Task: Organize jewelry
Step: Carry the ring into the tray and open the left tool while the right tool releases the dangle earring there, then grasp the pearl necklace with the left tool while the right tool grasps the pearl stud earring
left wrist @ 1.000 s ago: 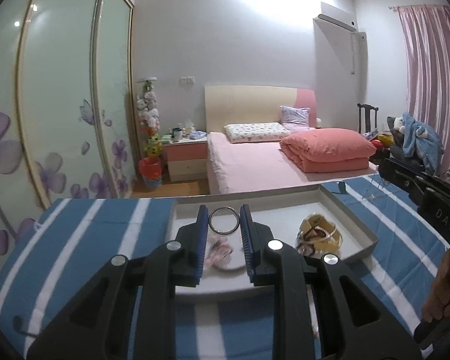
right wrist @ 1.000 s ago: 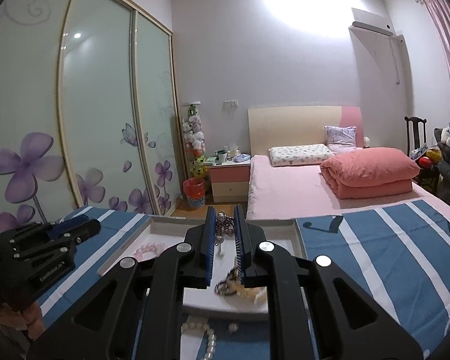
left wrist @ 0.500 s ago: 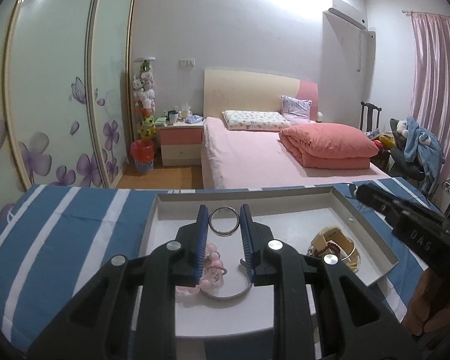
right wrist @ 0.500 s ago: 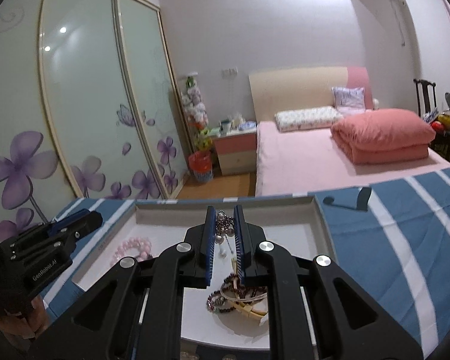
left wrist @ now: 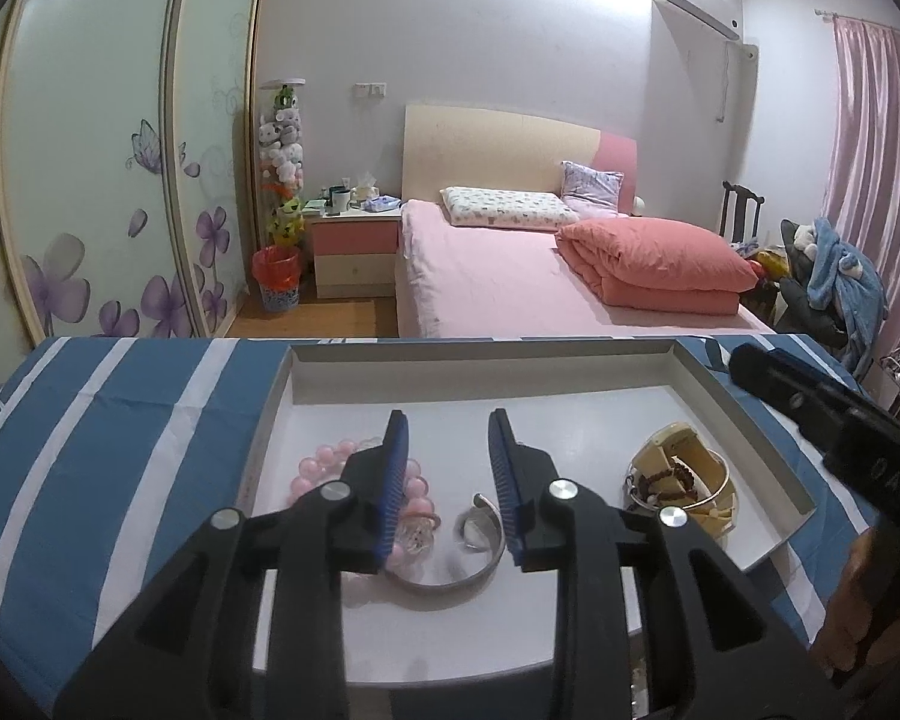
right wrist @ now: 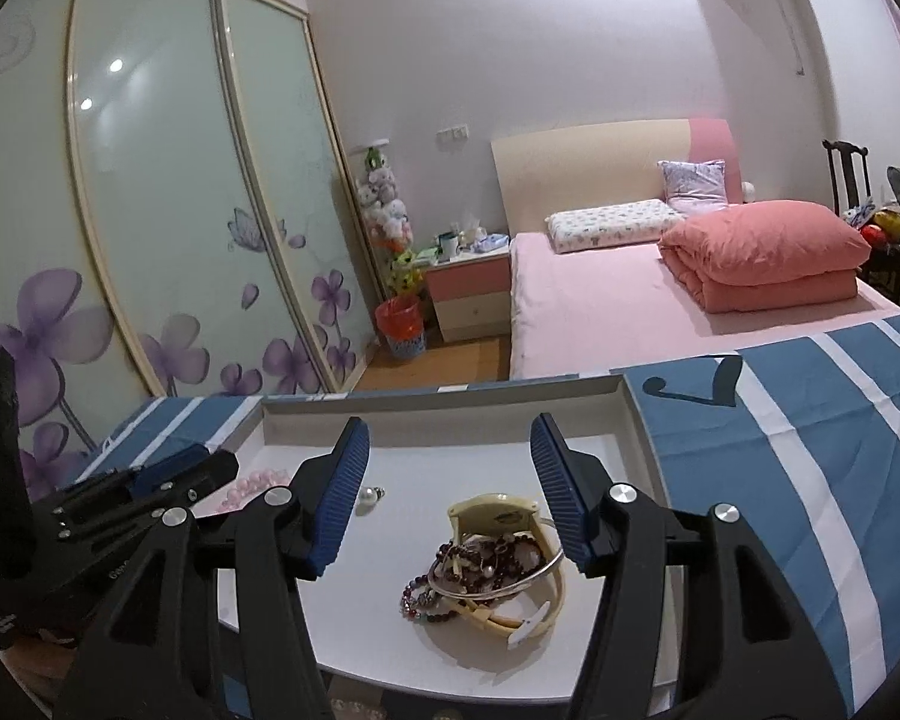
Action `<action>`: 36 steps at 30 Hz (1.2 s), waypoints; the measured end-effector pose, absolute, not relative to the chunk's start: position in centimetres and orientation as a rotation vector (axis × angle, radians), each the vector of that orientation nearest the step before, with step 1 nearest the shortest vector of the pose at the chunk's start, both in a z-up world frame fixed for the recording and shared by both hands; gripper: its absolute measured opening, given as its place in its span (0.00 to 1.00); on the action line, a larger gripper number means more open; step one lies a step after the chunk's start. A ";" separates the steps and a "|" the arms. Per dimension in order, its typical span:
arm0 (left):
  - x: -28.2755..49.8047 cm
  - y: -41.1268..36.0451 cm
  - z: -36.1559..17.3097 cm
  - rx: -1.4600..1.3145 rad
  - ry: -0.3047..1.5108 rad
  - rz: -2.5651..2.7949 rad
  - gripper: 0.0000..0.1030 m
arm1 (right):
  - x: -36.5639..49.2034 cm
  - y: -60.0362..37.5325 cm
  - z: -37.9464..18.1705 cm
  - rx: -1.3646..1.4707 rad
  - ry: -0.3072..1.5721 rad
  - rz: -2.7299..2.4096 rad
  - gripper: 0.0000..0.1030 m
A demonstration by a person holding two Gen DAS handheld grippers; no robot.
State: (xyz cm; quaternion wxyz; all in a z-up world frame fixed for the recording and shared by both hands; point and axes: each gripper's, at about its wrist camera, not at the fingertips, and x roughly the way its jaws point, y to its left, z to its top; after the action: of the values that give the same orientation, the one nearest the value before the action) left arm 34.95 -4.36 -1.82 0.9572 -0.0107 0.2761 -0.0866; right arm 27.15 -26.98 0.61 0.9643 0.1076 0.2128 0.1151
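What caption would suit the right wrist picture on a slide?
Open right claw above a heap of bracelets in a white tray on a striped blue cloth.

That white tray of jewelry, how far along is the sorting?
Pink bead bracelet, silver ring and cream bangle pile already lie in the white tray. Both the left gripper and right gripper have just opened, empty. White pearl beads remain outside.

In the tray [left wrist: 744,420], bead bracelet [left wrist: 330,468] lies left, bangle [left wrist: 450,564] centre, jewelry heap [left wrist: 684,480] right.
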 end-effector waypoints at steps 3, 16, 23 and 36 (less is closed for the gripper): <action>34.9 -4.3 -1.6 -0.027 0.557 -0.177 0.28 | 27.4 -27.1 0.9 0.223 0.426 0.231 0.56; 30.9 -4.1 -1.0 -0.032 0.566 -0.238 0.38 | 23.9 -28.2 2.1 0.214 0.396 0.227 0.56; 26.5 -6.7 -2.3 0.001 0.630 -0.342 0.52 | 19.2 -28.8 2.3 0.190 0.376 0.209 0.56; 27.2 -11.0 -7.7 0.119 0.888 -0.315 0.40 | 15.7 -29.6 1.6 0.178 0.381 0.182 0.56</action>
State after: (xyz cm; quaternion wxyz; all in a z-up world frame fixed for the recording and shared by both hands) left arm 27.22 -11.01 -7.73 0.8894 0.0572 0.4274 -0.1515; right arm 15.74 -29.58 1.61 0.9739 0.0881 0.1886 0.0902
